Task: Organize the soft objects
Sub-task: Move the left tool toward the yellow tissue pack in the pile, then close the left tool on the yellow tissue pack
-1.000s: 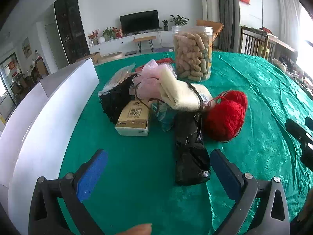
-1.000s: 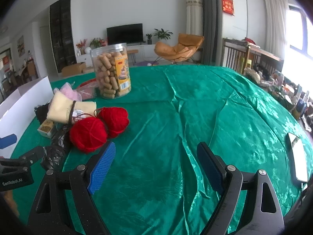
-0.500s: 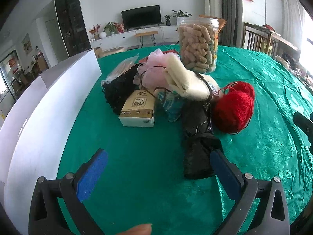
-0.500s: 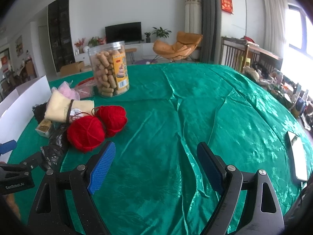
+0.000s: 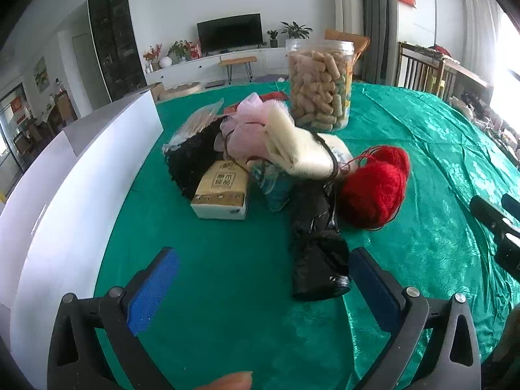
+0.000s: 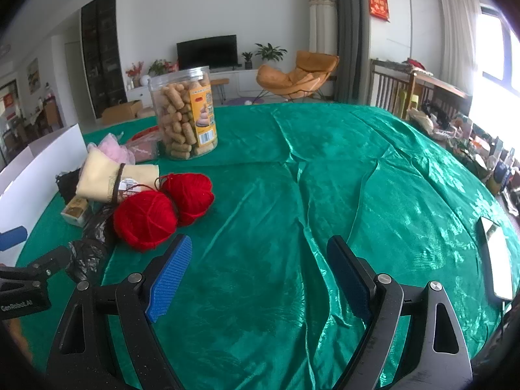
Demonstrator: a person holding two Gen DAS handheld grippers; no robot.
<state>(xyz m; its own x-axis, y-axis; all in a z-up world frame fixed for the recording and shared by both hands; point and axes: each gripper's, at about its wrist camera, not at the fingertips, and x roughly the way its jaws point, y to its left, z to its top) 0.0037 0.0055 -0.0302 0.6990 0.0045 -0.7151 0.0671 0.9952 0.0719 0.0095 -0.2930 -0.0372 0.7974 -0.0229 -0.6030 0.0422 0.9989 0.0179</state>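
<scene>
A heap of soft things lies on the green tablecloth [image 5: 227, 292]: red yarn balls [image 5: 373, 191] [image 6: 144, 219], a crumpled black plastic bag [image 5: 317, 253] [image 6: 91, 243], a cream cloth bundle [image 5: 299, 149] [image 6: 100, 175] tied with a dark band, pink fluffy fabric [image 5: 247, 123], black lace [image 5: 191, 159] and a tissue pack [image 5: 222, 188]. My left gripper [image 5: 263, 289] is open, low in front of the heap, its right pad beside the black bag. In the right wrist view my right gripper [image 6: 256, 273] is open over bare cloth, right of the yarn.
A white box [image 5: 65, 195] [image 6: 35, 169] runs along the left side of the table. A clear jar of snacks [image 5: 320, 87] [image 6: 183, 113] stands behind the heap. A phone-like flat object [image 6: 495, 260] lies at the table's right edge.
The left gripper has drawn nearer the heap and shifted a little, so the black bag now lies by its right pad. The right gripper has edged closer to the yarn.
</scene>
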